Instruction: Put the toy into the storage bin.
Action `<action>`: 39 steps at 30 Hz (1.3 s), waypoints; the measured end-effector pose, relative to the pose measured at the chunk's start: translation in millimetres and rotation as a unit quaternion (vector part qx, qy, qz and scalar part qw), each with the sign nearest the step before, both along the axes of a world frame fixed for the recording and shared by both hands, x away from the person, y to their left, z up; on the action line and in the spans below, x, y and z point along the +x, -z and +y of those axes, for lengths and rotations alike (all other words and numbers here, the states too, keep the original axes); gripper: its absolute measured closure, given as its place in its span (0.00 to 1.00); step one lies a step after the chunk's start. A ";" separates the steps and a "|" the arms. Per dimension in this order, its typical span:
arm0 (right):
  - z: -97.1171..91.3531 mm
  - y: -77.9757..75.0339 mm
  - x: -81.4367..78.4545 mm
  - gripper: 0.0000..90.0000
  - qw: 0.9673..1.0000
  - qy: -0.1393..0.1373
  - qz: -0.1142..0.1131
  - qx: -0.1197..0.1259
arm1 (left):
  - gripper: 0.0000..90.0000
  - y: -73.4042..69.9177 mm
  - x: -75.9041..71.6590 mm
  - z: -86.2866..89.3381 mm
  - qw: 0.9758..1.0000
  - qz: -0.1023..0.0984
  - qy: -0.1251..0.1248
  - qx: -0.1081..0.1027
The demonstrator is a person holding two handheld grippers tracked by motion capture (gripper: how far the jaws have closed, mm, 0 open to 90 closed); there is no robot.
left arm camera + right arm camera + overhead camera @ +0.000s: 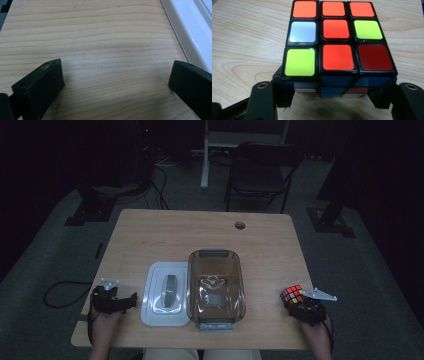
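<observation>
The right gripper (298,301) is clamping a puzzle cube (337,47), its two jaws pressing against the cube's opposite sides low down, near the face that is resting on the table (200,227). In the right gripper view the cube is sitting squarely between the jaws, its top face of orange, red, yellow-green and white stickers tilting away from the camera, and the pads are biting on the bottom layer only. The step in hand looks like picking the cube up, probably to carry it to the clear tub (215,287) that is standing well off to this gripper's left, with a white lid (165,293) lying flat just beyond it. To do this well, the person is better off lifting straight up before swinging across, since a grip this low on a cube made of turning layers is liable to let the upper layers twist or the whole thing tip forward out of the jaws. Keeping the wrist level and the squeeze steady is mattering more than speed here. The tub's near wall is standing tall, so the cube is needing to clear the rim before going down inside. The left gripper (115,82) is waiting with its jaws wide apart over bare wood, nothing between them, the lid's edge lying just off to its right.
</observation>
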State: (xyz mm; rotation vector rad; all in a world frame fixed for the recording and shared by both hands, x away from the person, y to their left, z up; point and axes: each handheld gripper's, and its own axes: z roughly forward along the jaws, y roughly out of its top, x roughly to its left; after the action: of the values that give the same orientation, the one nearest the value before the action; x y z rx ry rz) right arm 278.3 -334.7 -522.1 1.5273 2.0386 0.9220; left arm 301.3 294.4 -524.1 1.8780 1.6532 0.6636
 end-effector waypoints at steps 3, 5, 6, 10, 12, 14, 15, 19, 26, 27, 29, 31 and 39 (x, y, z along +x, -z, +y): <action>-0.5 -0.7 -0.2 0.38 1.000 -0.003 -0.002 0.002 | 0.01 0.0 0.0 0.0 1.000 0.000 0.000 0.000; -0.3 -1.3 -0.8 0.38 1.000 -0.005 -0.003 0.002 | 0.01 0.0 0.0 0.0 1.000 0.000 0.000 0.000; -0.4 -2.5 -1.3 0.38 1.000 -0.008 -0.004 0.002 | 0.01 0.0 0.0 0.1 1.000 0.000 0.000 0.000; -0.8 -11.0 -3.7 0.38 1.000 -0.021 -0.013 0.008 | 0.01 0.0 0.0 0.0 1.000 0.000 0.000 0.000; -0.2 -17.2 -4.9 0.38 0.999 -0.026 -0.021 0.011 | 0.01 0.0 0.0 0.0 1.000 0.000 0.000 0.000; 0.6 -23.2 -5.7 0.38 0.999 -0.034 -0.029 0.013 | 0.01 0.0 0.1 -0.1 1.000 0.000 0.000 0.000; 0.6 -23.2 -5.7 0.38 0.999 -0.034 -0.029 0.013 | 0.01 0.0 0.1 -0.1 1.000 0.000 0.000 0.000; 4.9 -35.8 -7.0 0.38 0.997 -0.057 -0.042 0.016 | 0.01 0.0 0.0 0.1 1.000 0.000 0.000 0.000; 19.2 -62.9 -7.0 0.38 0.991 -0.112 -0.065 0.020 | 0.01 0.0 0.0 0.1 1.000 0.000 0.000 0.001; 21.0 -65.9 -6.9 0.38 0.990 -0.118 -0.068 0.022 | 0.01 -0.1 0.0 0.1 1.000 0.000 0.000 0.000; 22.9 -68.7 -6.7 0.38 0.989 -0.125 -0.069 0.026 | 0.01 0.0 0.0 0.1 1.000 0.000 0.000 0.000; 28.8 -76.8 -6.4 0.38 0.987 -0.135 -0.077 0.035 | 0.01 -0.1 0.0 0.1 1.000 0.000 0.000 0.001; 46.6 -96.2 -7.3 0.38 0.978 -0.181 -0.095 0.045 | 0.01 -0.1 0.0 0.1 1.000 0.000 0.000 0.000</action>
State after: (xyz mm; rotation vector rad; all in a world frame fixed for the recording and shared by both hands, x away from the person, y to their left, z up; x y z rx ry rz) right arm 270.9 -288.0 -425.9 1.0733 2.1950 1.2602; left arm 301.3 294.4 -524.0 1.8795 1.6532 0.6635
